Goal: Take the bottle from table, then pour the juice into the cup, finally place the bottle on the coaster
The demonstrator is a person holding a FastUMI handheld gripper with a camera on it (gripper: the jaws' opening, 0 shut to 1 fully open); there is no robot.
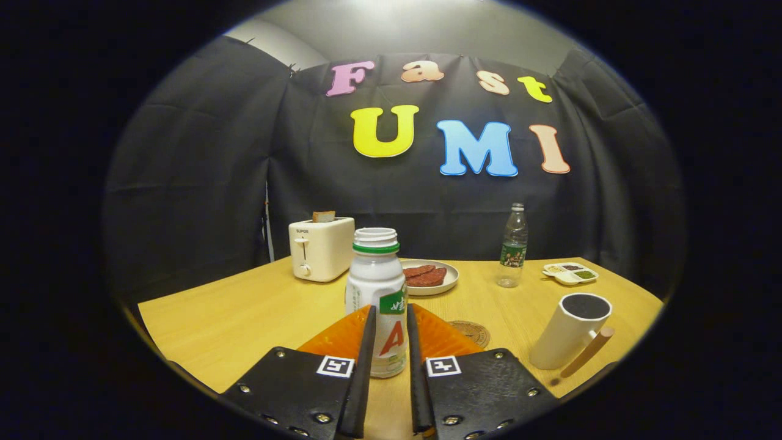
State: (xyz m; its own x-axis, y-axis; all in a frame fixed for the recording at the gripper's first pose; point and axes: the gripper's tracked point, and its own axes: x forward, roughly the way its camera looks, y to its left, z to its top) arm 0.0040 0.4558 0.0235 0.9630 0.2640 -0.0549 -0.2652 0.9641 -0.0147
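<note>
Wooden table (232, 318) fills the lower scene, light tan top, black cloth wall behind it. Gripper (388, 318) sits low over the near edge, 2 fingers pointing forward. Both fingers (368, 342) press the sides of the bottle (377, 287), 1 on each side, so the grip is clenched on it around its lower half. Bottle is white plastic, upright, green ring at the neck, no cap, mouth open. Its base looks to be at table level, cannot tell if it is lifted or resting.

Toaster (321, 247) stands at the far left of the table, cream coloured, 1 slice of bread (323, 216) sticking out of the top slot. Cup (571, 330) is right of the fingers, near the table's right edge, white, looks tilted from lens bend, with a wooden handle on its near right side. Dark inside, contents unclear.

Plate (449, 282) sits just behind the bottle, beyond the fingers, holding reddish slices of meat (425, 275). Clear water bottle (513, 245) stands upright right of the plate, well back, green label. Small divided dish (570, 272) lies right of that, 3 sections with bits of seasoning. Coaster (473, 332) lies flat, round, brownish, just right of the right finger, between bottle and cup, partly hidden by the finger.
</note>
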